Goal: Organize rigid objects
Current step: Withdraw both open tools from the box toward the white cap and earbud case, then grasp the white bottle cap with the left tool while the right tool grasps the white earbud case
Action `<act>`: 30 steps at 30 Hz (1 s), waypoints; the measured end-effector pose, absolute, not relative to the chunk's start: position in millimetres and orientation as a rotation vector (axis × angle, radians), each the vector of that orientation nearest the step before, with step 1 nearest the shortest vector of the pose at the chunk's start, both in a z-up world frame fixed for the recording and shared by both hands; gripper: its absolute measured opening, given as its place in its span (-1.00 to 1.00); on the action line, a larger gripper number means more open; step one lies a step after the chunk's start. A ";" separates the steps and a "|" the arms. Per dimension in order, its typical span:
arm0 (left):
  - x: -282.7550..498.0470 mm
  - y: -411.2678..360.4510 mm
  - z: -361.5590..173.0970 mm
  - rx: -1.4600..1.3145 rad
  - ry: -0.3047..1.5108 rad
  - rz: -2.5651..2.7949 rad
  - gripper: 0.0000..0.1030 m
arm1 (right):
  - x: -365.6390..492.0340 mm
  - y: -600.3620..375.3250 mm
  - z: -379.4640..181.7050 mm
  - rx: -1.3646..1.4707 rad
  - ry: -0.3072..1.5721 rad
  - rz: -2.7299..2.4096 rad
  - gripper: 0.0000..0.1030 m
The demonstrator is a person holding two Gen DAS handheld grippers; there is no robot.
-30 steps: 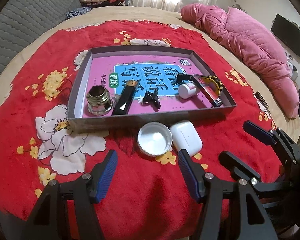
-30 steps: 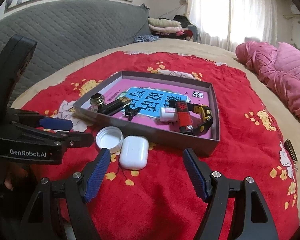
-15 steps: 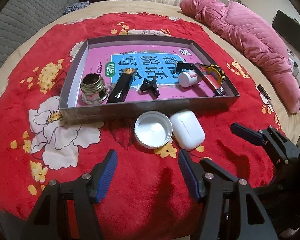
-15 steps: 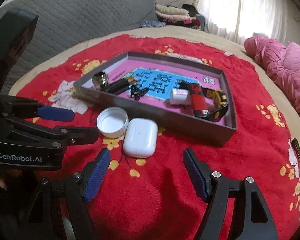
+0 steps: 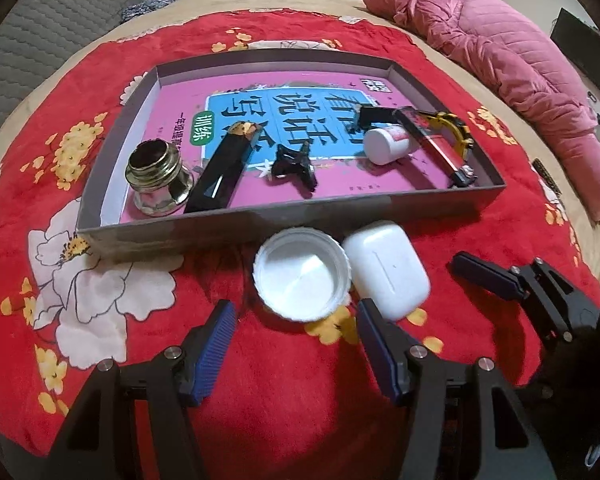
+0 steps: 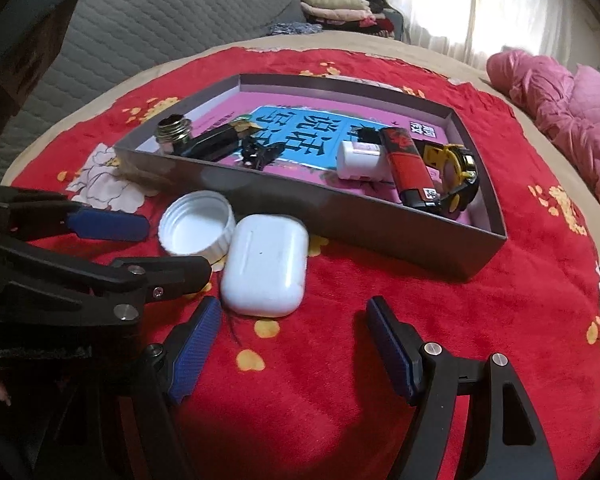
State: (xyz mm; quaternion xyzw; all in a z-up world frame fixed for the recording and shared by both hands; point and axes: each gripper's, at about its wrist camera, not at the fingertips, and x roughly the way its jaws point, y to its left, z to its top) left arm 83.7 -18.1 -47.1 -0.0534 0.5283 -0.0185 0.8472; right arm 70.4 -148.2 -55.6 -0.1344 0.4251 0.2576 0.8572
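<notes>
A white screw cap lies open side up on the red blanket, touching a white earbud case. Both sit just in front of the grey tray. My left gripper is open, its blue pads standing either side of the cap's near edge. My right gripper is open just short of the earbud case, which sits towards its left pad. The cap lies between the left gripper's fingers. Neither gripper holds anything.
The tray holds a pink book, a gold-necked glass jar, a long black piece, a black clip, a small white bottle, a red lighter and a yellow-black tool. A pink quilt lies far right.
Both grippers have come down and closer to the cap and the earbud case, which now look larger. Their jaws stayed as wide, and no object moved.
</notes>
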 end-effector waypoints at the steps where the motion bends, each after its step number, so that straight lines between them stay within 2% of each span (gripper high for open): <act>1: 85.0 -17.7 -47.9 -0.113 1.113 -0.032 0.20 | 71.3 -148.6 -56.2 -0.278 0.894 0.547 0.48; 26: 97.3 6.4 -57.9 -0.199 1.122 0.035 0.32 | 95.0 -123.5 -69.3 -0.281 0.876 0.525 0.50; 30: 99.3 2.6 -60.2 -0.169 1.123 0.038 0.31 | 97.0 -122.4 -69.2 -0.290 0.870 0.537 0.44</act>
